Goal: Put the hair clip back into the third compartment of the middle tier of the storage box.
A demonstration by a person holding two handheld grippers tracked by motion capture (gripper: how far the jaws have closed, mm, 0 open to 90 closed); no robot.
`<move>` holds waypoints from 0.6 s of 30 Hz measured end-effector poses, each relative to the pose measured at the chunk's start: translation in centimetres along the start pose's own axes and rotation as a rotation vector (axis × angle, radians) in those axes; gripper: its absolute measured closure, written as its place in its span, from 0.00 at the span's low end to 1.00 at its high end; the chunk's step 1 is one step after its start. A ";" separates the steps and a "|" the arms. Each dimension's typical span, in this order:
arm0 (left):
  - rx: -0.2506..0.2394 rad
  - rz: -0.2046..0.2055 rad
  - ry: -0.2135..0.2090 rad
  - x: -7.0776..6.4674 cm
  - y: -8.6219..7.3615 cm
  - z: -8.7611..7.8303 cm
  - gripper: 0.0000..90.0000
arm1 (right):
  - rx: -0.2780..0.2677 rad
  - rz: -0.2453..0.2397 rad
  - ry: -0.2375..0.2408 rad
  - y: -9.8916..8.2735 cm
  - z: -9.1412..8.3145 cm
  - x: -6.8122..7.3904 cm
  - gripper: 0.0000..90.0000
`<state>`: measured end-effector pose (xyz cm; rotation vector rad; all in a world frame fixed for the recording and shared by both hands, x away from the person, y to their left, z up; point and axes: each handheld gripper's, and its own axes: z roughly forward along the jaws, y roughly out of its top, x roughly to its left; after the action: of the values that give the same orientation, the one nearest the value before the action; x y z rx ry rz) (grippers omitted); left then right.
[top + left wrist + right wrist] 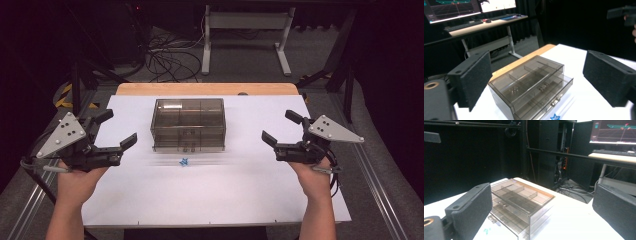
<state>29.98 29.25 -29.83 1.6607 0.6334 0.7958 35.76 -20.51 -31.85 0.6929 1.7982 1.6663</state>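
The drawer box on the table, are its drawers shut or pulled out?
Shut. In the high view both drawer fronts of the smoky clear drawer box sit flush with its front face, handles facing the person; the left gripper view shows no drawer sticking out either.

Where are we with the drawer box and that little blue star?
Nothing looks done: both drawers of the drawer box appear shut, and the blue star lies on the table in front. Left gripper and right gripper hang open, apart from both. Everything remains.

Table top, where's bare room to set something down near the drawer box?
Free: the white sheet between the blue star and the near edge, and the strips between the drawer box and each open gripper, left and right. Tight: the narrow gap between box front and star.
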 end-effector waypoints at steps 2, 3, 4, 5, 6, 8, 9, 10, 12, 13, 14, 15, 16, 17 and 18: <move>0.009 0.009 0.001 -0.1 0.0 0.1 0.13 | -0.002 0.006 -0.005 0.0 0.0 0.0 0.04; 0.023 0.027 0.002 -0.3 -0.1 0.3 0.13 | -0.003 0.013 -0.005 0.0 0.0 0.0 0.04; 0.023 0.027 0.002 -0.3 -0.1 0.3 0.14 | -0.003 0.013 -0.005 0.0 0.0 0.0 0.04; 0.032 0.041 0.003 -0.5 -0.1 0.5 0.14 | 0.002 0.007 -0.008 -0.1 0.0 0.0 0.04; 0.036 0.049 0.002 -0.6 -0.1 0.6 0.15 | 0.003 0.005 -0.009 -0.1 0.0 0.0 0.05; 0.034 0.056 0.001 -0.8 -0.2 0.8 0.16 | 0.006 0.006 -0.012 0.0 0.0 0.0 0.05; 0.032 0.050 -0.006 -0.9 -0.3 0.9 0.17 | 0.007 0.006 -0.014 0.0 0.0 0.0 0.06; 0.031 0.049 -0.014 -1.0 -0.4 1.0 0.18 | 0.001 0.003 -0.019 0.0 -0.1 0.0 0.06; 0.036 0.061 -0.017 -1.1 -0.4 1.2 0.19 | -0.008 0.004 -0.021 0.0 -0.1 -0.1 0.07; 0.041 0.067 -0.017 -1.2 -0.5 1.3 0.20 | -0.006 0.006 -0.023 0.1 -0.1 -0.1 0.07; 0.048 0.071 -0.020 -1.4 -0.6 1.5 0.21 | -0.008 0.007 -0.022 0.1 -0.1 -0.1 0.07; 0.056 0.083 -0.023 -1.7 -0.8 1.8 0.22 | -0.007 0.010 -0.021 0.1 0.0 -0.1 0.07; 0.064 0.085 -0.022 -1.8 -0.8 1.9 0.23 | -0.009 0.011 -0.020 0.1 0.0 -0.1 0.07; 0.067 0.092 -0.022 -1.9 -0.9 2.1 0.23 | -0.007 0.010 -0.020 0.1 0.0 -0.2 0.07; 0.071 0.097 -0.023 -1.9 -1.0 2.2 0.24 | -0.008 0.008 -0.019 0.1 0.0 -0.2 0.07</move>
<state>30.47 26.66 -31.43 1.7740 0.5748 0.8306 35.84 -20.64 -31.71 0.7116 1.7770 1.6653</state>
